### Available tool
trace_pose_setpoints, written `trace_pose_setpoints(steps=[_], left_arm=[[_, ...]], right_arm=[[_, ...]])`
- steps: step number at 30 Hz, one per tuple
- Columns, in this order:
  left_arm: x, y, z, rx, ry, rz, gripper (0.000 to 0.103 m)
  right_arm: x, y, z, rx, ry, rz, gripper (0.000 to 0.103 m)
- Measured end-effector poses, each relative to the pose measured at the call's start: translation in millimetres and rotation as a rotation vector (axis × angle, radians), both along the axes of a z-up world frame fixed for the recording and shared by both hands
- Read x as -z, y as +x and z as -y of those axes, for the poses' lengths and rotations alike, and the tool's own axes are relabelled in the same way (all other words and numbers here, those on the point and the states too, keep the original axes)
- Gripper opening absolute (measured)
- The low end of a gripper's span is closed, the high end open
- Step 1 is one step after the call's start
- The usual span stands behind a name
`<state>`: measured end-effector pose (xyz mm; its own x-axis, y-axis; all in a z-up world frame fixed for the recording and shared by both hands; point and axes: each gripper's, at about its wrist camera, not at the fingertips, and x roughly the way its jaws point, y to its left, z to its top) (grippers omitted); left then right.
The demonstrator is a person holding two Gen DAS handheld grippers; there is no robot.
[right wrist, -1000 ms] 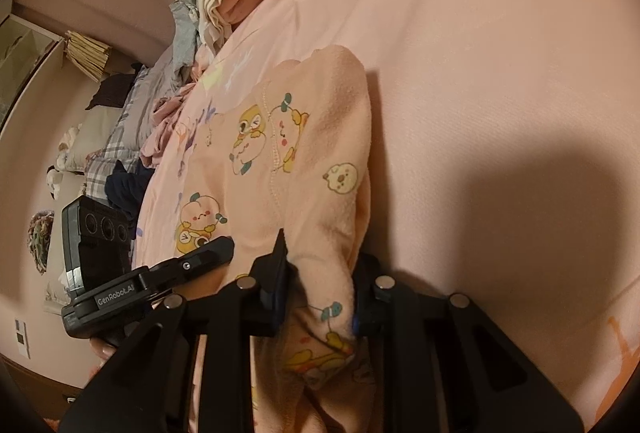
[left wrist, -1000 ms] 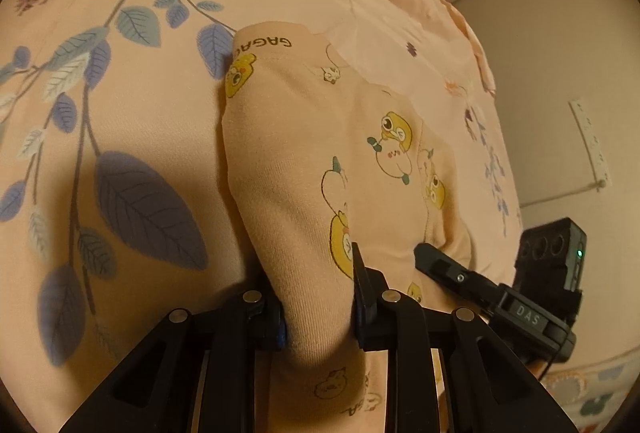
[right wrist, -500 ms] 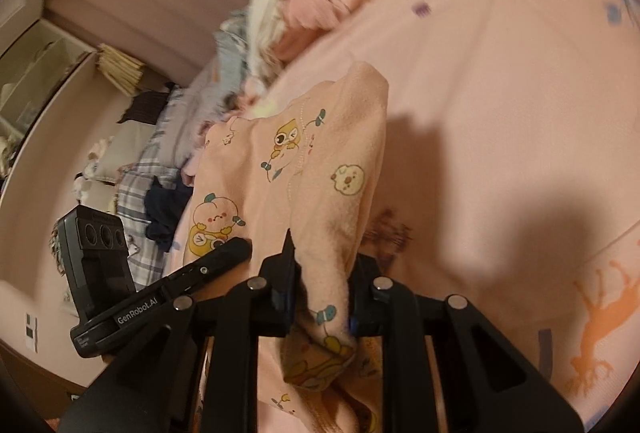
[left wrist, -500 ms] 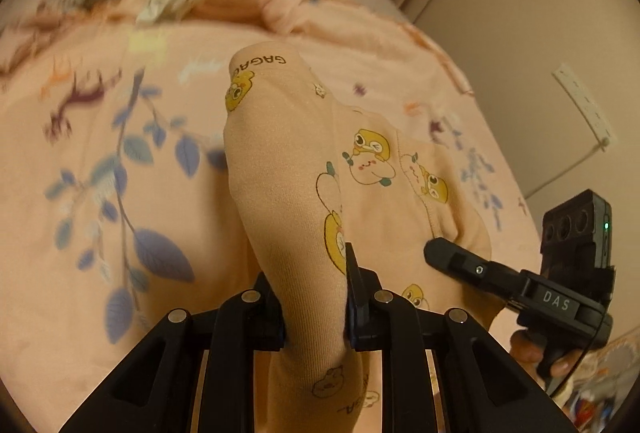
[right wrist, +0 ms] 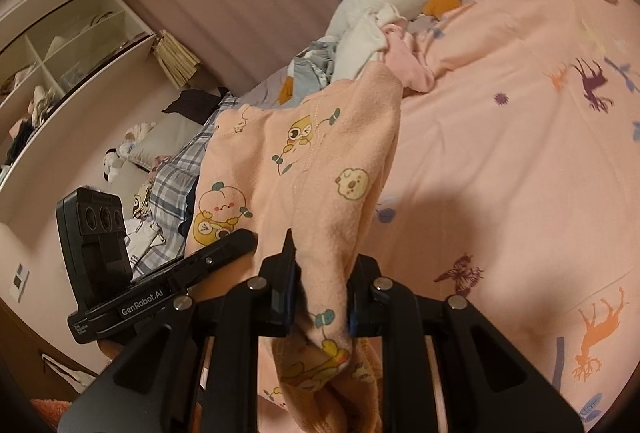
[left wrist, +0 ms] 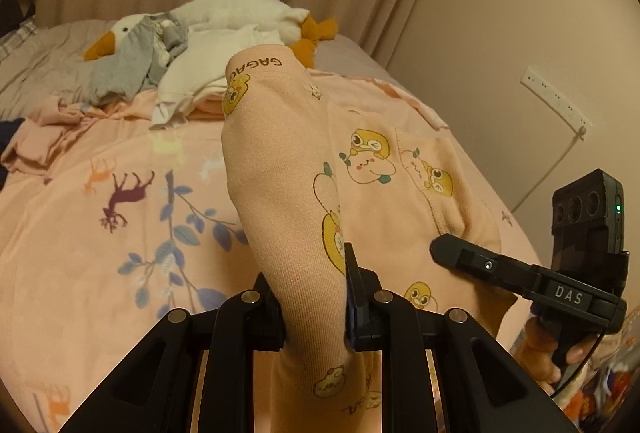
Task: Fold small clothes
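Left tongs [left wrist: 314,297] and right tongs [right wrist: 322,293] each clench the peach garment [left wrist: 360,193], raised above the bed [left wrist: 100,233]; folding appears barely begun.

open bedspread [left wrist: 100,233] ahead; clothes pile [left wrist: 180,73] probably blocks beyond.

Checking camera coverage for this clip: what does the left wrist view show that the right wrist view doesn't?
Only the left wrist view shows the power strip on the wall and the GAGA lettering on the garment's band. Only the right wrist view shows the white shelving and plaid bedding. Both show the peach printed garment pinched by each claw, left and right, the goose plush, and the pink animal-print bedspread.
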<state>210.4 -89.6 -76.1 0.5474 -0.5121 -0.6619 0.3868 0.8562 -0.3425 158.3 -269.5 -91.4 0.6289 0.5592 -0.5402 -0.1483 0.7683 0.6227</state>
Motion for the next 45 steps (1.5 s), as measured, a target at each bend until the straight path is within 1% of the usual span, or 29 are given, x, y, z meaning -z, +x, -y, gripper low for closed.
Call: trace_pose_setpoints(steps=[2,6,10,13,17,22,26,28,30,32,34,37,42,44,45], left_arm=[[-3,0,-6,-0.003,0.000,0.012,0.020],[-12,-3,-18,0.001,0.024,0.058,0.020],[-19,-4,-33,-0.014,0.024,0.059,0.020],[-25,-6,-45,-0.030,0.018,0.065,0.020],[-30,-3,-56,-0.039,0.050,0.098,0.020],[-29,14,-72,-0.060,0.039,0.072,0.020],[-20,24,-85,-0.091,0.038,0.042,0.020],[-12,29,-89,-0.107,0.064,0.049,0.020],[-3,33,-87,-0.110,0.110,0.049,0.020],[7,40,-85,-0.113,0.146,0.039,0.020],[21,47,-85,-0.125,0.162,0.018,0.020],[47,55,-87,-0.144,0.159,-0.023,0.020],[100,68,-82,-0.107,0.186,-0.110,0.020],[119,77,-84,-0.102,0.181,-0.159,0.020],[132,82,-86,-0.101,0.171,-0.202,0.020]], right_arm=[[-3,3,-3,-0.011,0.002,0.006,0.020],[-8,8,-13,-0.036,0.014,0.015,0.020],[-11,13,-24,-0.058,0.041,0.020,0.020],[-15,17,-35,-0.087,0.039,0.031,0.020],[-22,26,-53,-0.114,0.025,0.039,0.020],[-24,45,-71,-0.135,0.014,0.046,0.020],[-18,61,-86,-0.154,0.014,0.012,0.020],[-12,70,-94,-0.164,0.005,-0.002,0.020],[-5,77,-101,-0.169,-0.012,-0.014,0.020],[3,83,-107,-0.167,-0.045,-0.027,0.020],[15,89,-113,-0.165,-0.086,-0.042,0.020],[38,99,-119,-0.152,-0.131,-0.089,0.020],[87,109,-121,-0.143,-0.205,-0.188,0.020],[106,114,-122,-0.140,-0.213,-0.232,0.020],[119,116,-121,-0.137,-0.214,-0.268,0.020]])
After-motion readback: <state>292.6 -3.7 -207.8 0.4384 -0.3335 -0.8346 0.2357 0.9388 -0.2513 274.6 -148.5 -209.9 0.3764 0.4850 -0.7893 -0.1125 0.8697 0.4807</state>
